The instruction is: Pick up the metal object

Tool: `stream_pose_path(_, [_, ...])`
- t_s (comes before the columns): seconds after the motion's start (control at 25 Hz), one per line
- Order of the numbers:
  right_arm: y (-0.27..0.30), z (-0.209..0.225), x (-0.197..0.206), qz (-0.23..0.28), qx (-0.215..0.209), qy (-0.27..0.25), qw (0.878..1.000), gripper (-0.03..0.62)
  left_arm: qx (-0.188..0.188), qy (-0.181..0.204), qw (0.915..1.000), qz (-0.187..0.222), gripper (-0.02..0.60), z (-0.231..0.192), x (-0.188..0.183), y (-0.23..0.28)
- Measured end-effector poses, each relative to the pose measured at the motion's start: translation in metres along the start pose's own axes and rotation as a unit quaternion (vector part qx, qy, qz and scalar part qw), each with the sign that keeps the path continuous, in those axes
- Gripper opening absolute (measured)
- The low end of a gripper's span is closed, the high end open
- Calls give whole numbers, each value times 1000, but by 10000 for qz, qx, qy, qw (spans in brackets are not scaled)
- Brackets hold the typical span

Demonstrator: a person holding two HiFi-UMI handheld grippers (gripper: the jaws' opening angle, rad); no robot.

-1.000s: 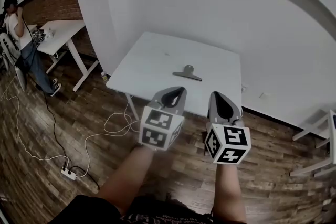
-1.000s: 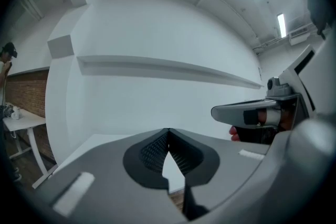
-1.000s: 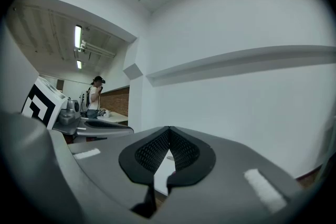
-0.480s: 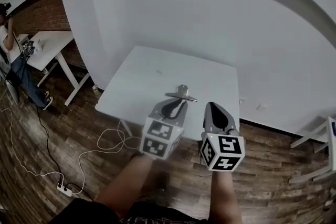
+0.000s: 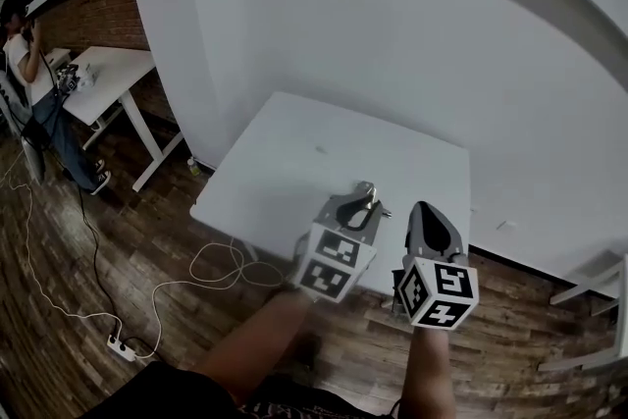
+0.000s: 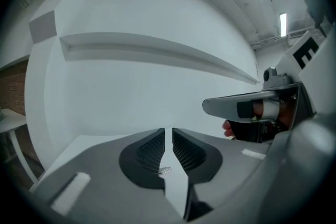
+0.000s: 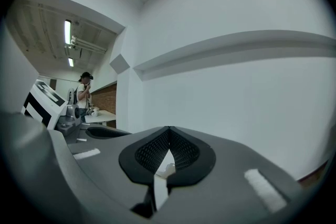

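Metal object (image 5: 366, 188) lies near the front edge of a white table (image 5: 285, 152), which stands against a white wall (image 5: 412, 44) on a wood floor (image 5: 118, 250). The left gripper (image 5: 361, 204) is right at the object. Its jaws have just opened to a narrow slit, and a sliver of metal shows in the gap, apparently unpinched. The right gripper (image 5: 424, 208) is beside it with its jaws closed and empty.

Metal object (image 5: 368, 190) lies on table (image 5: 294, 162), near edge.
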State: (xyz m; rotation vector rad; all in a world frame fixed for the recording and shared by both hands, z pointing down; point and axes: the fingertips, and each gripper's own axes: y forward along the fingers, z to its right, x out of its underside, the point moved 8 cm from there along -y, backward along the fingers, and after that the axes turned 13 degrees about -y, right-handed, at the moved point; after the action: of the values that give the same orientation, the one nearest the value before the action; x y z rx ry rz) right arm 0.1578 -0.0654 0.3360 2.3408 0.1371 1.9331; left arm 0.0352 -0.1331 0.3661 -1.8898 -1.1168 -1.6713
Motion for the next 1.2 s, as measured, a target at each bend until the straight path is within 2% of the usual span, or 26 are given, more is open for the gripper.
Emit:
stream_pose_path(0.44, [52, 7, 4, -141, 20, -23, 9999, 11, -84, -261, 9988, -412, 51, -37, 11, 44])
stream_pose_path(0.64, [65, 8, 4, -158, 95, -9, 9998, 11, -51, -364, 9963, -780, 72, -46, 28, 60])
stream_pose_path(0.84, [76, 11, 9, -207, 132, 23, 9997, 11, -66, -620, 9913, -1161, 136, -55, 45, 81])
stream_pose_path(1.0, [85, 20, 19, -328, 162, 85, 9993, 11, -136, -877, 9834, -1584, 194, -59, 66, 103])
stream_pose_path(1.08, [91, 26, 23, -371, 156, 103, 9991, 11, -305, -970, 9784, -1802, 236, -66, 78, 116])
stream_pose_path(1.2, [104, 36, 28, -416, 119, 125, 9990, 11, -609, -1052, 9726, -1982, 339, -78, 89, 137])
